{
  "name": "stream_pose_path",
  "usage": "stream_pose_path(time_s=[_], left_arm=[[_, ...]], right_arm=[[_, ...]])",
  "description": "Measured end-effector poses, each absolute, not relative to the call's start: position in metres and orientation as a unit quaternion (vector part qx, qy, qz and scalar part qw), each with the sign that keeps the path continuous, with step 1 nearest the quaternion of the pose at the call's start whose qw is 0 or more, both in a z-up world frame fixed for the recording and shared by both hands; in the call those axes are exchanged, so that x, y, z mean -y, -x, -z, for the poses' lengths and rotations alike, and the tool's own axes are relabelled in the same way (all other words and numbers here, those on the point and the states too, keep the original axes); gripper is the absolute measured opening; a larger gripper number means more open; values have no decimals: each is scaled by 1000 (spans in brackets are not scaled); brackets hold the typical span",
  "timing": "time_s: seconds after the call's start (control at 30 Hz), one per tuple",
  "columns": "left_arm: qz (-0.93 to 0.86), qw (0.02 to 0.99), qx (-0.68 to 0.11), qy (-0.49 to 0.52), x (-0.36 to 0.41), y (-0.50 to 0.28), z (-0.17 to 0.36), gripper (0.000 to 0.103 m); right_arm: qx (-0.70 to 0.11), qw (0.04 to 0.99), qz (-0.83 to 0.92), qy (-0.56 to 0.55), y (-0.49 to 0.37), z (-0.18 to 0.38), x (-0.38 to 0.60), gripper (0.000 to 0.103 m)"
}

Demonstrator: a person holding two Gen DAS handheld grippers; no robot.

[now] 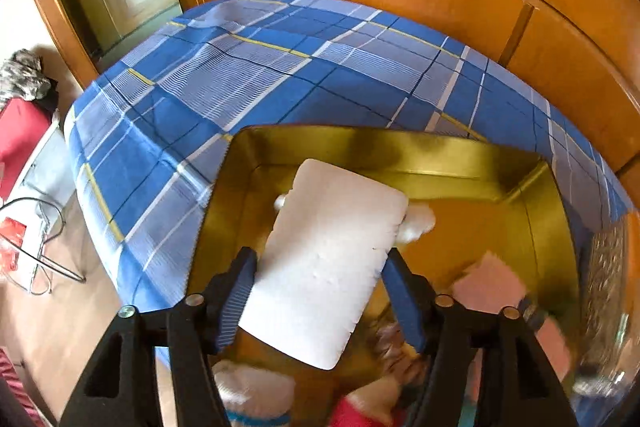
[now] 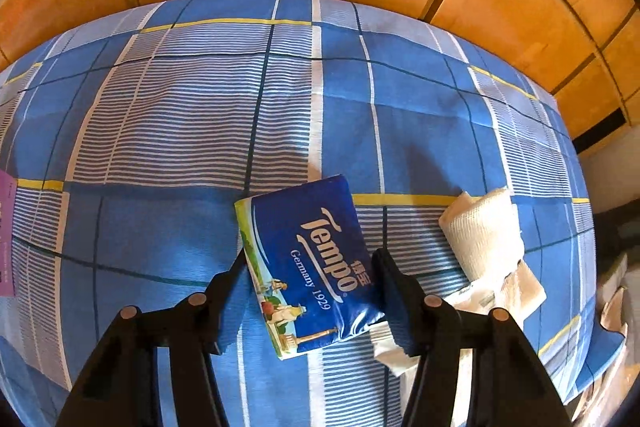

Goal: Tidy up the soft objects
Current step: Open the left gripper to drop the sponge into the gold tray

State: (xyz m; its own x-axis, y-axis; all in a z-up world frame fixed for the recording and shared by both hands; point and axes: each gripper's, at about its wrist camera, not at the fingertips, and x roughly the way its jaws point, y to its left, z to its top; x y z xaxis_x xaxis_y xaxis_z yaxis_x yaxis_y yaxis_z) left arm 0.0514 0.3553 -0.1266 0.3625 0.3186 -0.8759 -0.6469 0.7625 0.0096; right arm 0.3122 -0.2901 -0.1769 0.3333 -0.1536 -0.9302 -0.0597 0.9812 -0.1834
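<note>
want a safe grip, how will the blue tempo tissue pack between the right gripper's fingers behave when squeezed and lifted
The Tempo tissue pack will probably squash rather than resist; its wrapper already shows creases. The glossy film may be slippery. It looks light, so it should lift easily off the checked bedsheet.

You have one gold tin [image 1: 420, 147], one white foam slab [image 1: 324, 263], one Tempo tissue pack [image 2: 308, 263] and one gauze roll [image 2: 484, 231].

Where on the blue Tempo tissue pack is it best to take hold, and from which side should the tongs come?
Grip the Tempo pack across its narrow width, on the two long edges, coming from above. It lies flat on the checked bedsheet, and the right tongs already straddle those edges.
</note>
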Motion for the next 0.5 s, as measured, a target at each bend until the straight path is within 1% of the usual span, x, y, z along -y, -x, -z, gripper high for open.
stream_pose_path(time_s=[0.1,0.2,0.5], left_arm=[[-305,816,-467,156,-347,-33,125,75],[-302,830,-446,147,-334,-13,117,77],[-276,870,-394,110,-292,24,90,78]], right_arm=[[-570,815,49,97,-308,176,284,59],[-564,817,63,99,-301,174,278,59],[-553,825,92,77,-288,170,268,59]])
